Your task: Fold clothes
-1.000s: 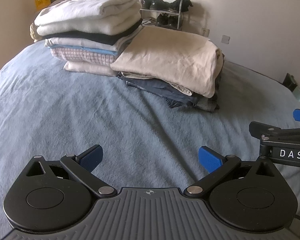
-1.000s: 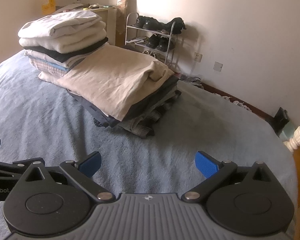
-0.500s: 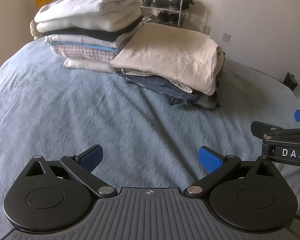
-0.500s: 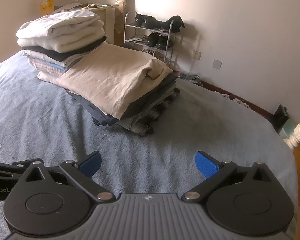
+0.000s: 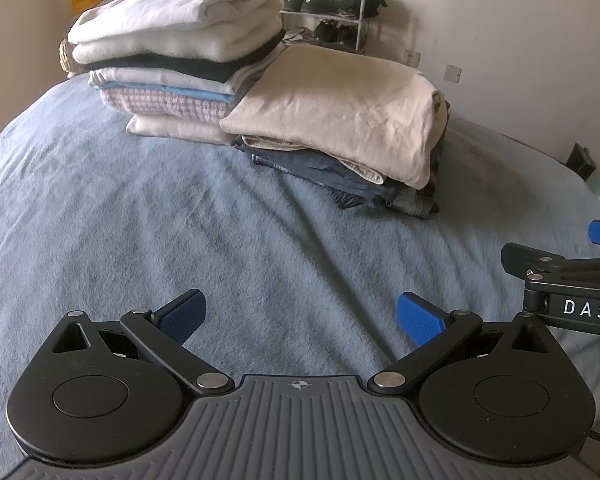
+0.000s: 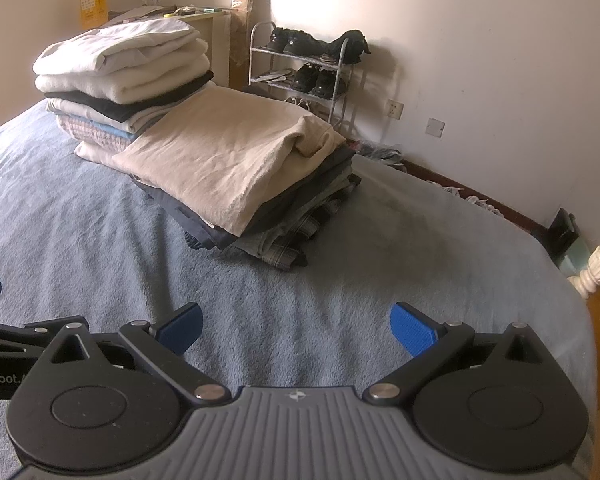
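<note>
Folded stacks on bed; hand-held grippers empty.

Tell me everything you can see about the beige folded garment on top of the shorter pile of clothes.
The beige garment is a folded piece of cloth that looks woven and lightly creased. It lies flat as the top layer of the shorter stack, over dark blue and plaid items, its near edge overhanging them. A thicker rolled fold sits at its far right corner. Its left side lies against the taller stack. It rests on the blue blanket. Neither hand-held gripper touches it.
</note>
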Demonstrator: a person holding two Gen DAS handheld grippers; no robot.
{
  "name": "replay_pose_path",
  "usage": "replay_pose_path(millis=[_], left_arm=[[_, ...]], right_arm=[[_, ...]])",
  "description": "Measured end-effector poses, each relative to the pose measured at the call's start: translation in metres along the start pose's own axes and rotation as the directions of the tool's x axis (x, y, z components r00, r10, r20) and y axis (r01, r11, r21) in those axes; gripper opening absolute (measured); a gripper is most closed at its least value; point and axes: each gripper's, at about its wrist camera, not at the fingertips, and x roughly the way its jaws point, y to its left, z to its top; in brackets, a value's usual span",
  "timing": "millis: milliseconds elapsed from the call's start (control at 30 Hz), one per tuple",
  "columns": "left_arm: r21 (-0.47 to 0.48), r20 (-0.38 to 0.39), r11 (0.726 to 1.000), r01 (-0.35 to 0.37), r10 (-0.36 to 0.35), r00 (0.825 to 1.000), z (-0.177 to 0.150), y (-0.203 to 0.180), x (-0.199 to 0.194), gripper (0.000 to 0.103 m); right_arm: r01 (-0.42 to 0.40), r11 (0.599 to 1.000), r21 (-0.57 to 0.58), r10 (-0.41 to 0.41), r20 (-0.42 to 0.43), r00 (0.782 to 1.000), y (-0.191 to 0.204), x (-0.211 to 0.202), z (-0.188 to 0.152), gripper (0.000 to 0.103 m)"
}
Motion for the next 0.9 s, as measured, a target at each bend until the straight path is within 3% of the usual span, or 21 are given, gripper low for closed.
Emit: replay_pose_path(millis=[900], left_arm=[[-0.004,-0.01,1.0,-0.001,0.001,1.0,-0.0007,0.0007,0.001,0.103]], right_arm=[[-0.004,1.0,0.003,0.004,-0.011,1.0,-0.0011,0.0016,-0.0026,0.102]])
